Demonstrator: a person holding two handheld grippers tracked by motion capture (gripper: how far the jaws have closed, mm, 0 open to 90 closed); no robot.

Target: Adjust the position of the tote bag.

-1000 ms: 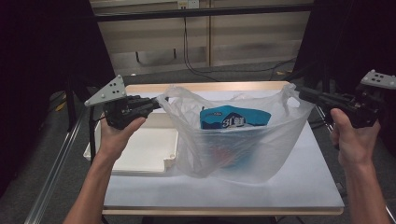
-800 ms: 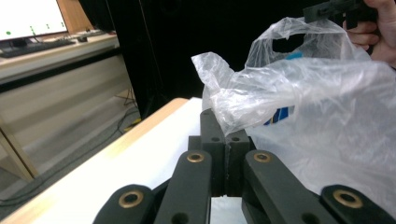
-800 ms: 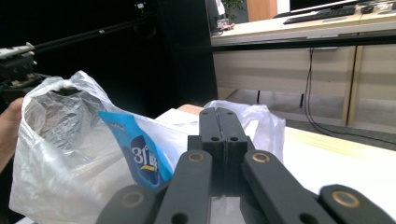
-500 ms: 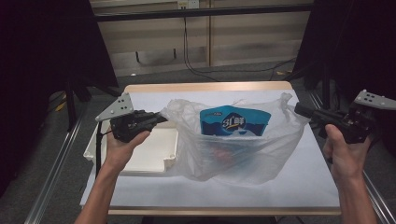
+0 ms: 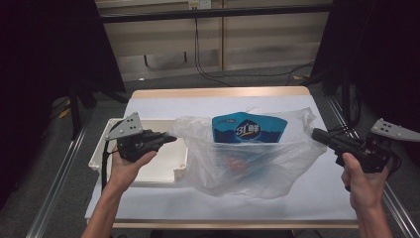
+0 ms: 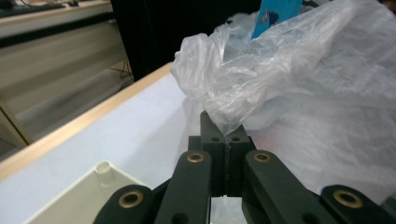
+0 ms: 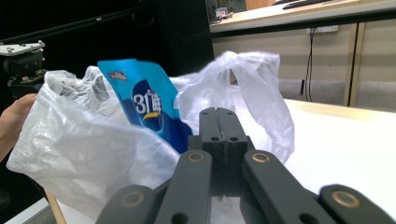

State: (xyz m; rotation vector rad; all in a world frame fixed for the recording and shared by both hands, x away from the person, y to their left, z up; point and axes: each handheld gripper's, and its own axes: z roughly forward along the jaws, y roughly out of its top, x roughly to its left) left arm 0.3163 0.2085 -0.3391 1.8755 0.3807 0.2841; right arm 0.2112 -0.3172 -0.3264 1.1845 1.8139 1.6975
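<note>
A clear plastic bag (image 5: 247, 166) rests on the white table (image 5: 198, 106) with a blue pouch (image 5: 250, 130) standing inside it, top poking out. My left gripper (image 5: 171, 139) is shut on the bag's left edge; in the left gripper view the film (image 6: 303, 84) bunches right at the closed jaw tips (image 6: 227, 135). My right gripper (image 5: 315, 134) is shut at the bag's right edge, with the film (image 7: 93, 154) and the pouch (image 7: 144, 105) just beyond its tips (image 7: 219, 114). Something reddish lies low in the bag, blurred by the plastic.
A shallow white tray (image 5: 99, 148) lies on the table's left part, under my left hand, its corner (image 6: 102, 175) near the left jaws. Dark stands and metal rails flank the table. A wooden edge (image 5: 218, 92) marks the far side.
Both hands have sunk toward the table with the bag's edges still pinched. The bag, stretched and hanging before, now sags on the tabletop with the pouch lower.
</note>
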